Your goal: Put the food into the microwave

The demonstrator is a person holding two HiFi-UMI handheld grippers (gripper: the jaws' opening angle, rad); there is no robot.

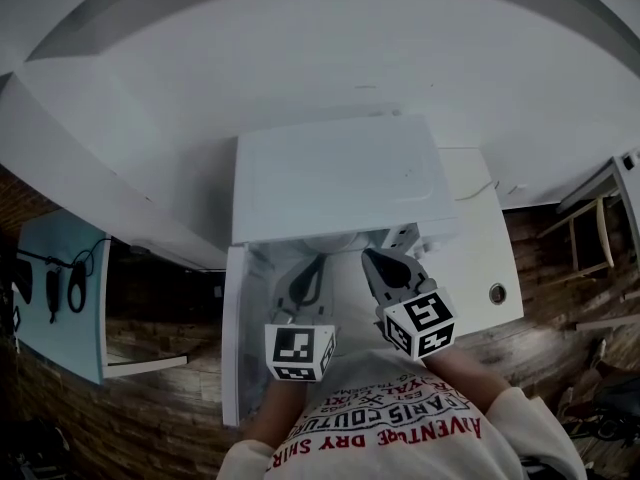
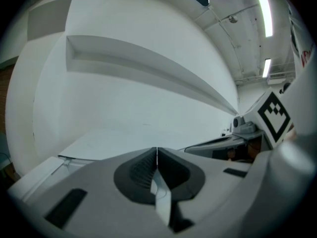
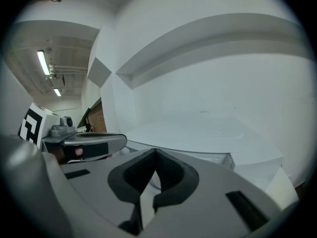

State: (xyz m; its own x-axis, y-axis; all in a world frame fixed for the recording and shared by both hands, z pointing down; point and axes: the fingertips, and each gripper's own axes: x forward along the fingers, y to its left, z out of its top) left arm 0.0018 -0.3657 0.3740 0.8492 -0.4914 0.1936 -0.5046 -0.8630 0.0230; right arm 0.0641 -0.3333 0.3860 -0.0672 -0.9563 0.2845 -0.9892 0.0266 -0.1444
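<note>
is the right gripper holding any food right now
No, the right gripper has its fingers pressed together with nothing between them.

white wall [image 1: 350, 58], wooden floor [image 1: 150, 408] (dark), strip lights [image 2: 265, 14]

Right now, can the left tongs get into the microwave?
Probably yes. The microwave has its door swung open to the left, and the left tongs, shut and empty, sit just before the opening with nothing visible between.
</note>
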